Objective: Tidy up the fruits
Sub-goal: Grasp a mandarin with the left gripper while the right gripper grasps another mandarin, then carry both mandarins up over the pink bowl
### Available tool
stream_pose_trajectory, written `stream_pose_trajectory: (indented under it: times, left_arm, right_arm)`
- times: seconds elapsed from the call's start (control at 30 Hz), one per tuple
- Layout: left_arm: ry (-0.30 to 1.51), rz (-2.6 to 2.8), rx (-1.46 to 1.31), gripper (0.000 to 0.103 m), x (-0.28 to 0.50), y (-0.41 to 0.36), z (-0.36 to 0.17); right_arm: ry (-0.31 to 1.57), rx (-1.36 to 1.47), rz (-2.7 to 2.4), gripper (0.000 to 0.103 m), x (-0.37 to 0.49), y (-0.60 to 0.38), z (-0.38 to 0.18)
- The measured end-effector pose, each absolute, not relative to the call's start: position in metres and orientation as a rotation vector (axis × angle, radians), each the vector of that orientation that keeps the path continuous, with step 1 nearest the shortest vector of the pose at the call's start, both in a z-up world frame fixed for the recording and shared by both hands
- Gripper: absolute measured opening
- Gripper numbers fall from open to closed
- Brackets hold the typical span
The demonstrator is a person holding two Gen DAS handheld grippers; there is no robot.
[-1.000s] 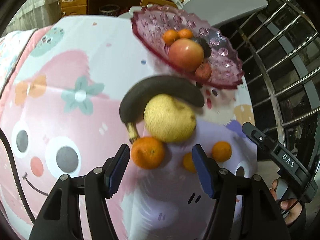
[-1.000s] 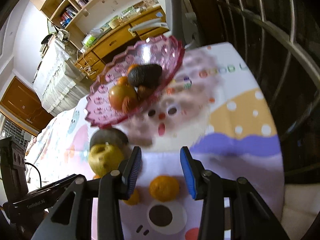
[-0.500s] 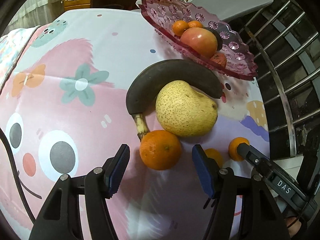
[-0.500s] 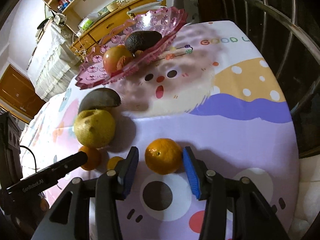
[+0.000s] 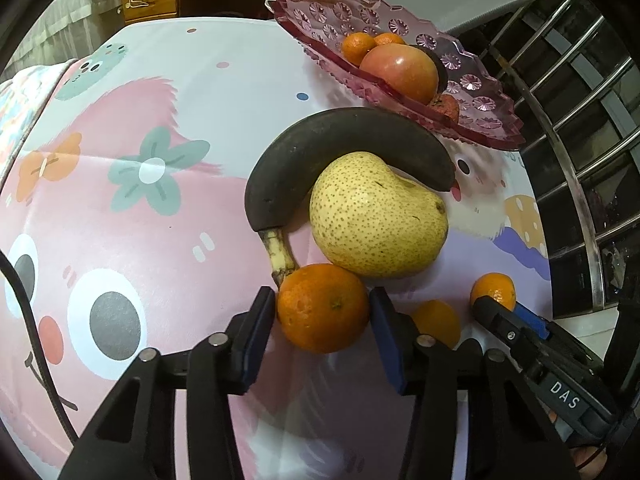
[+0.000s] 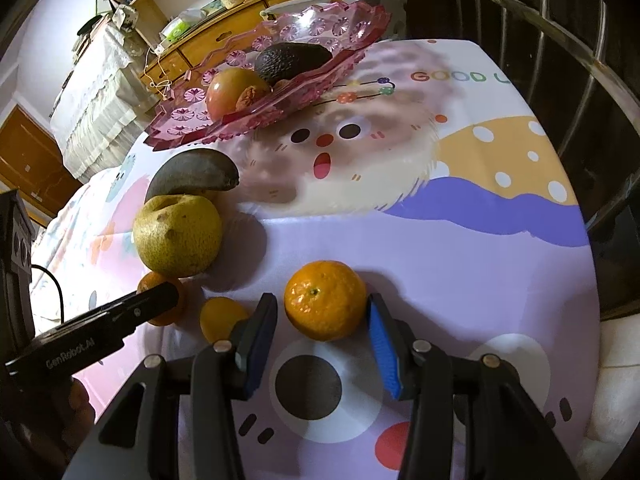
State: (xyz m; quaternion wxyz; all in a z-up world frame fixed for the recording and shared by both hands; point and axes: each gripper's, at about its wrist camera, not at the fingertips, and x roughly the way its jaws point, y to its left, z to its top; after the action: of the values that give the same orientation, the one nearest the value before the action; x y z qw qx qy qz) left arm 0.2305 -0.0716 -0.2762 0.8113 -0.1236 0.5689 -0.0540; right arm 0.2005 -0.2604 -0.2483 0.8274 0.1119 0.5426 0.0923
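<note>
We are part-way through sorting the fruit. The pink dish [image 5: 472, 92] near the table's far edge already holds an apple [image 5: 400, 70], two small oranges [image 5: 358, 48], a dark avocado [image 6: 292, 60] and a small reddish fruit [image 5: 446, 106]. Left on the patterned cloth [image 5: 160, 80] are a blackened banana [image 5: 340, 140], a pear [image 5: 376, 216] nestled against it, and three oranges nearer us.

Our left claw [image 5: 323, 312] straddles the larger orange [image 5: 323, 312], which touches the banana's stem end and sits just beside the pear. Its jaws are closing, and the blue pads [image 5: 384, 320] look pressed to both sides of the fruit, though it rests on the cloth, not yet lifted. Our right claw [image 6: 322, 316] brackets another orange [image 6: 325, 300] towards the table's right edge. The right pad touches the peel, while a thin gap seems to remain on the left, so we cannot say whether it is truly pinched. A third, smaller orange [image 6: 222, 318] lies between the two claws, untouched.

The left view shows the banana's whole curve and stem, and the two small oranges in the dish, which the right view hides. The right view shows the avocado plainly, where the left shows only a dark sliver behind the apple, and it also shows a shelf and drawers [image 6: 200, 52] beyond the table.
</note>
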Motion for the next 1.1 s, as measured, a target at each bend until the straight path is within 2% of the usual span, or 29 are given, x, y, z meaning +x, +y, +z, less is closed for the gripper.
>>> stream_pose_trajectory:
  times: [0.17,0.4,0.8,1.1]
  left_arm:
    - [1.213,-0.119,-0.259,0.043,0.23,-0.072,-0.276]
    - [1.222,-0.12,-0.267,0.043,0.226,-0.064,-0.267]
    - [1.152,-0.086,-0.229,0.043,0.24,-0.037,-0.216]
    - [1.001,-0.051,-0.173,0.043,0.29,-0.028,-0.171]
  right_arm:
    - [1.143,0.215,0.183,0.042,0.2,-0.257,-0.246]
    - [1.139,0.188,0.208,0.041,0.202,-0.252,-0.24]
    - [1.038,0.139,0.279,0.041,0.219,-0.24,-0.189]
    - [0.931,0.133,0.274,0.041,0.249,-0.238,-0.149]
